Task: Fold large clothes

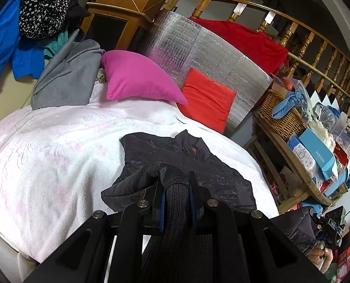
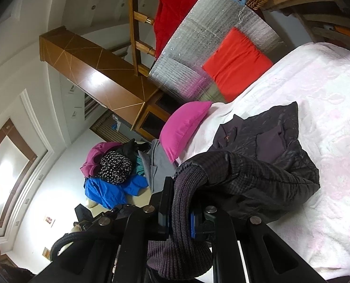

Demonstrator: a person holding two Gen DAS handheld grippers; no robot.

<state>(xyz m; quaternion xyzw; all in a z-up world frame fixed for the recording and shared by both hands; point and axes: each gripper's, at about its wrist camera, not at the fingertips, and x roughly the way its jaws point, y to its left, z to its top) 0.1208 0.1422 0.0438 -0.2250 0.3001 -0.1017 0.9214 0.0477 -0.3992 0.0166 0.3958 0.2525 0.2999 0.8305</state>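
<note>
A dark quilted jacket (image 1: 186, 155) (image 2: 269, 141) lies partly bunched on the bed's white and pink blanket (image 1: 57, 153) (image 2: 328, 118). In the left wrist view my left gripper (image 1: 175, 176) is shut on a ribbed knit band (image 1: 176, 202) of the jacket, lifted just above the bed. In the right wrist view my right gripper (image 2: 183, 200) is shut on another ribbed knit band (image 2: 182, 224), whose fabric drapes over and hides the right finger. The hand holding the right gripper (image 1: 321, 254) shows at the lower right of the left wrist view.
A magenta pillow (image 1: 137, 77), an orange-red cushion (image 1: 205, 99) and a silver foil panel (image 1: 198, 47) stand at the bed's far end. A grey coat (image 1: 66, 77) and piled clothes (image 1: 40, 9) lie far left. A cluttered wooden shelf with a wicker basket (image 1: 281, 113) stands right.
</note>
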